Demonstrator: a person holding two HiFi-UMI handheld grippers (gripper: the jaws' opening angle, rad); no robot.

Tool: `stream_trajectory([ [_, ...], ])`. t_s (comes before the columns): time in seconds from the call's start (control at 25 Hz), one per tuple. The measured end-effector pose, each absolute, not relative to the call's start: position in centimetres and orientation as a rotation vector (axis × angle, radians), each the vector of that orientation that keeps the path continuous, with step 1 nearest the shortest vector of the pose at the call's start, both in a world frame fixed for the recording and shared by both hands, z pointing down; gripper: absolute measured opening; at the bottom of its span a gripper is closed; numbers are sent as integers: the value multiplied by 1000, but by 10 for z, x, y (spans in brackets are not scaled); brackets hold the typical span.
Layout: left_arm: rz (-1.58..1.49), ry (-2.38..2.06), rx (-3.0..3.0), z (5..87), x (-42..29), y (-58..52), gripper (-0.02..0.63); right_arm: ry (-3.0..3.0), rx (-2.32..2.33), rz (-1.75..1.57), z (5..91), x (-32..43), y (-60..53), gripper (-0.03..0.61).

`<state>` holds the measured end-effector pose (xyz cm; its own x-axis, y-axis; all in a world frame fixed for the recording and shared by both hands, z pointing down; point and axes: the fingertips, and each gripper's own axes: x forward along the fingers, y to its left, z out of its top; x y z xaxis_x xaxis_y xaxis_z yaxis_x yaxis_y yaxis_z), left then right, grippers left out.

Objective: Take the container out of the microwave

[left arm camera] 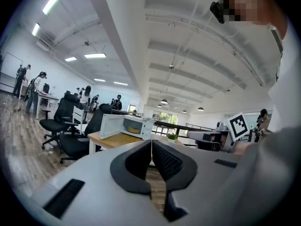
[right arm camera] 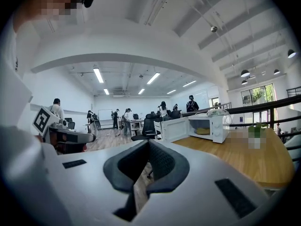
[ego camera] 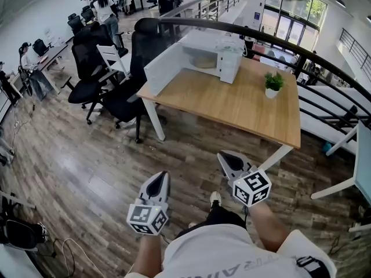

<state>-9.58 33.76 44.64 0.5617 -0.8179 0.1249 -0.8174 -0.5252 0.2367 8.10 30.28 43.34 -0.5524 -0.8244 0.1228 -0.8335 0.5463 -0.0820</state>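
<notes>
A white microwave (ego camera: pixel 215 55) stands at the far end of a wooden table (ego camera: pixel 243 106), its door (ego camera: pixel 165 68) swung wide to the left. Inside it sits a pale round container (ego camera: pixel 204 61), also seen as the container (left arm camera: pixel 133 129) in the left gripper view and the container (right arm camera: pixel 203 131) in the right gripper view. Both grippers hang over the wooden floor, well short of the table. My left gripper (ego camera: pixel 162 177) is shut and empty. My right gripper (ego camera: pixel 225 156) is also shut with nothing in it. Each points roughly level toward the table.
A small potted plant (ego camera: pixel 273 84) stands on the table's right side. Black office chairs (ego camera: pixel 87 80) crowd the table's left. A dark railing (ego camera: pixel 301 54) runs behind the table. Another white desk (ego camera: pixel 362 161) is at the right edge. People work at desks far left.
</notes>
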Motion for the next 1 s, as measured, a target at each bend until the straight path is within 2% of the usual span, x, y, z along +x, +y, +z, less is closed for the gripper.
stream_trajectory([
  [0.48,9,-1354,2512,455,-86,304,35,-2703,1445,256,445,93,269,21],
  [1.0,18,-1390,2487,449,-58,210,35,-2723,1410,262,436,120,169,21],
])
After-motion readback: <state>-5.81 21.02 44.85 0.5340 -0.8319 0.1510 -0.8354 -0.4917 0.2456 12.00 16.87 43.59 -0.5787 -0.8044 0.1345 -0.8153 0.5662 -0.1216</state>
